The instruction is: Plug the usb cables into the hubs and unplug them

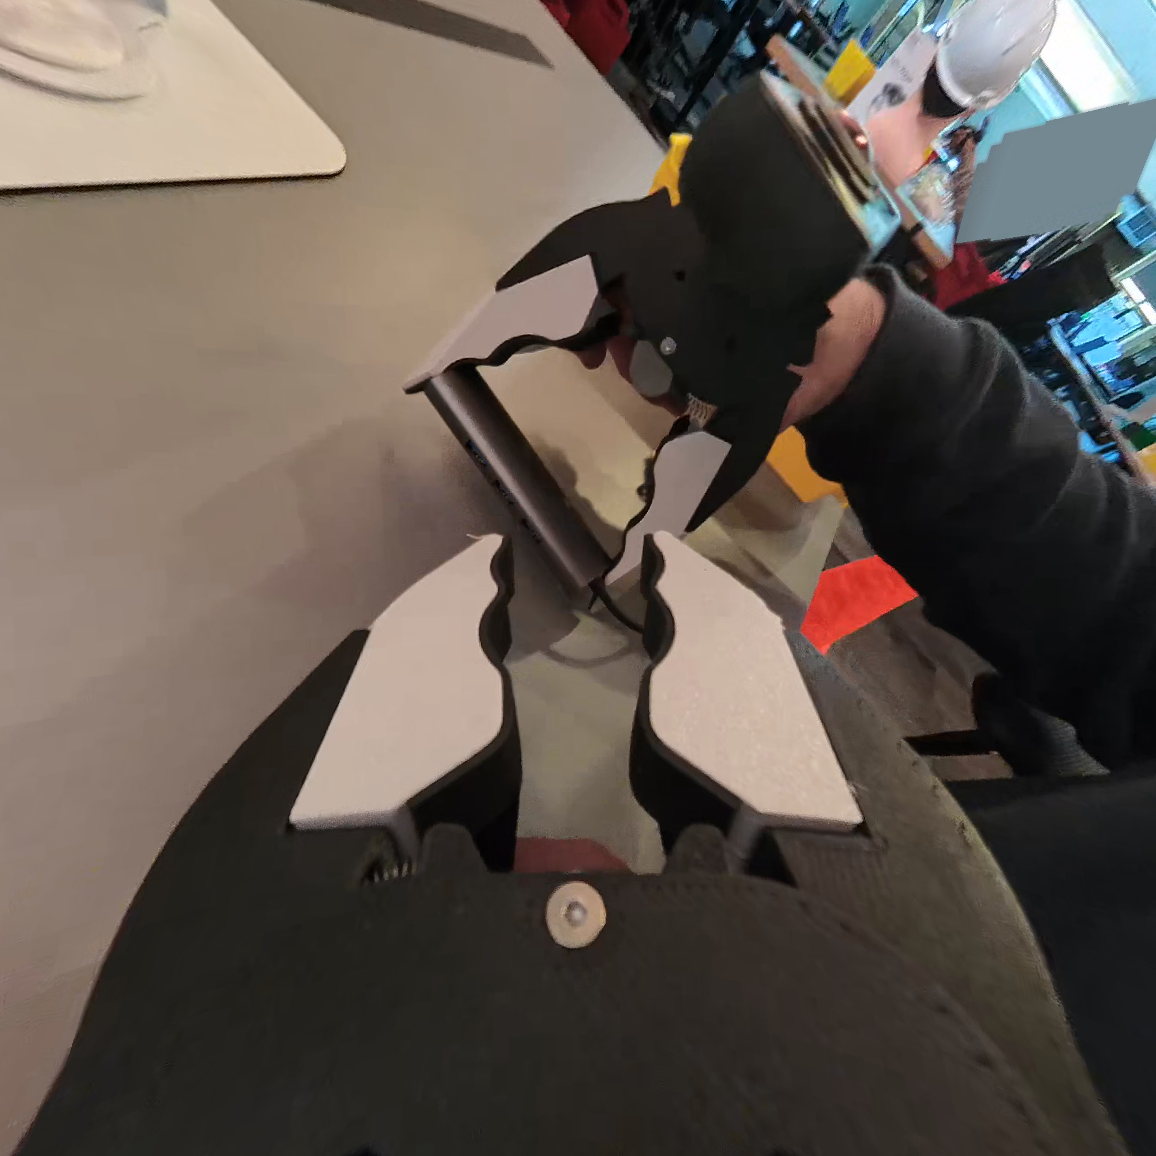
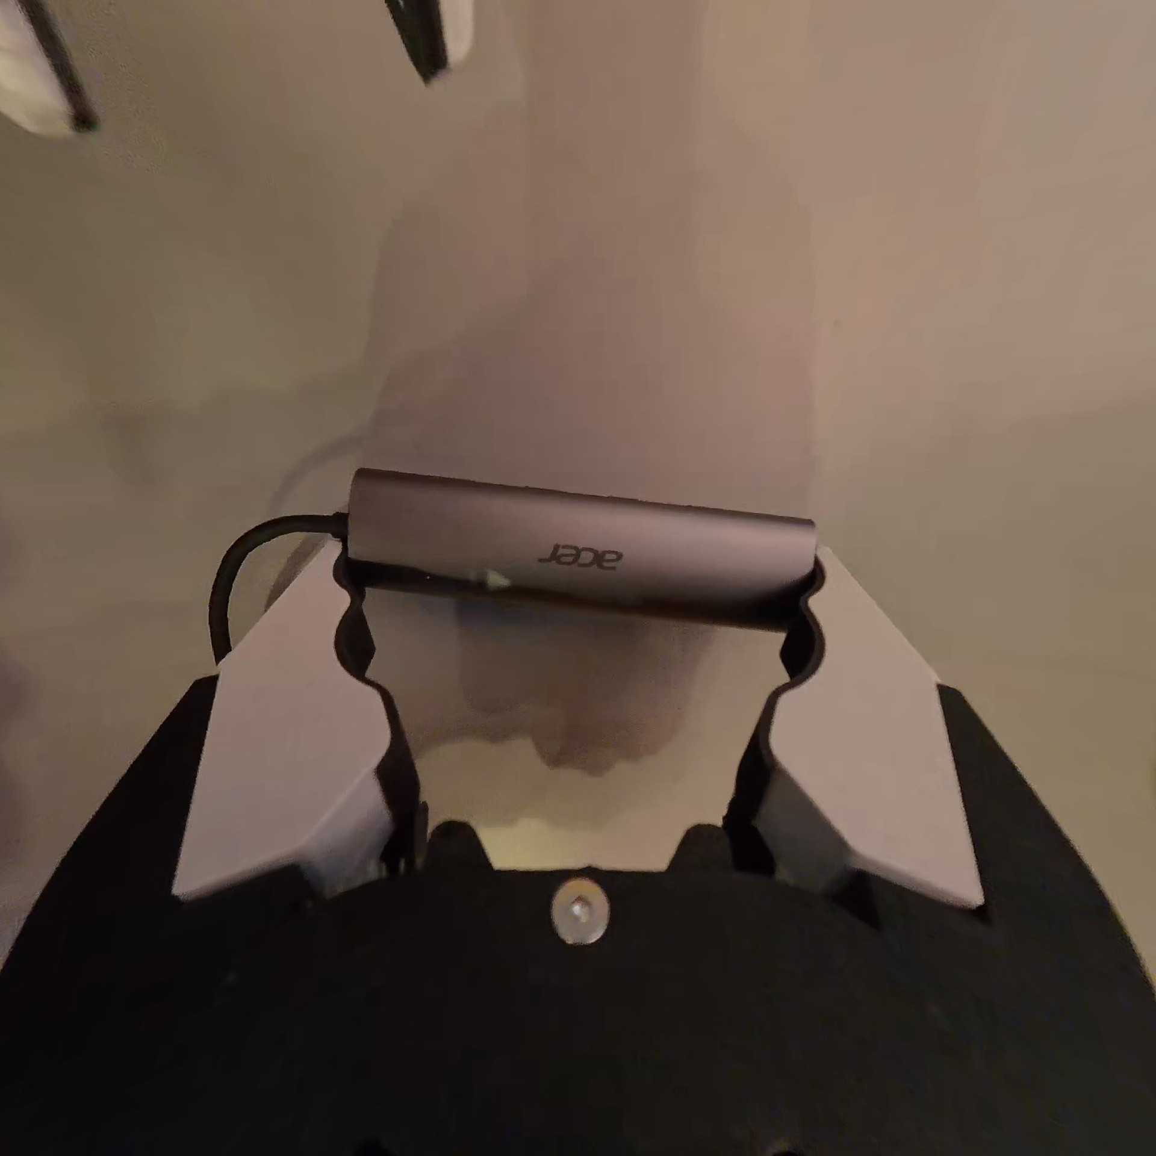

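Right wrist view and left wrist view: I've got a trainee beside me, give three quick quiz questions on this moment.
1. True or false: the right gripper grips the grey hub by its two ends.
2. What leaves the hub's end nearest the left gripper? A) black cable B) white cable C) nothing
3. Fill in: the left gripper's fingers hold ____.

Key: 1 true; 2 A; 3 nothing, they stand apart just short of the hub.
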A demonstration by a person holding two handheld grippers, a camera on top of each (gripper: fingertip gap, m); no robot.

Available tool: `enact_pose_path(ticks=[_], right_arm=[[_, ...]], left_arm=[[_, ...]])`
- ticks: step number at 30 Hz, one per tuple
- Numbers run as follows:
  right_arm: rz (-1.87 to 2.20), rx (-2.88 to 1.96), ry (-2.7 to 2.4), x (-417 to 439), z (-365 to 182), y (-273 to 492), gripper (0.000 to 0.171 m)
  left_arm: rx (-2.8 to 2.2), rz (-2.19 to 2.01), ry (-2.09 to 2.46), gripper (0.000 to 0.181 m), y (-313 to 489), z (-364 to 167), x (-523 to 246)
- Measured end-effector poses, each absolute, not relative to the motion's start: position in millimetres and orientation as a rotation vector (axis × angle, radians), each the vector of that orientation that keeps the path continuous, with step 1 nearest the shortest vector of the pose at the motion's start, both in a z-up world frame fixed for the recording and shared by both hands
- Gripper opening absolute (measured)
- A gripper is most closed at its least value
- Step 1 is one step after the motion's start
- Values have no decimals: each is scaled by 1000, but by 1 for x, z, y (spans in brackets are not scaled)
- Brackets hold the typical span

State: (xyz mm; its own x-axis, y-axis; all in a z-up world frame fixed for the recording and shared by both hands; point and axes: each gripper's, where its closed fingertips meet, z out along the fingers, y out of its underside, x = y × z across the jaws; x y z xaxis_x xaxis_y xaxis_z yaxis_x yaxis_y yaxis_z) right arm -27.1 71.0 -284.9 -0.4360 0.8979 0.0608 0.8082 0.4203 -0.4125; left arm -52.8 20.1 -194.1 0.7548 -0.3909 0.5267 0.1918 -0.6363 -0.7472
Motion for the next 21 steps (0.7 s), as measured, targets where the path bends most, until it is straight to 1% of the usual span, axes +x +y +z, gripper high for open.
enact_pose_path(ticks=[2,7,11,14,18,21], right_arm=[[501,-1510,-2416,-27,-294,70,133],[559,-1532,-2400,-30,-296,68,133],[531,-1517,-2441,-27,-297,67,139],[524,-1521,-2437,-27,-297,67,133],[502,-1528,-2398,-23,-294,72,132],[491,-1546,-2343,-17,-289,77,132]], left_arm=[[-2108,-836,166,38,17,-199,-55],[-2125,-820,180,38,16,-205,-58],[-2136,-809,204,39,16,-207,-56],[-2138,-789,216,39,15,-206,-56],[-2107,-738,273,39,9,-185,-59],[-2080,-575,393,39,-5,-155,-77]])
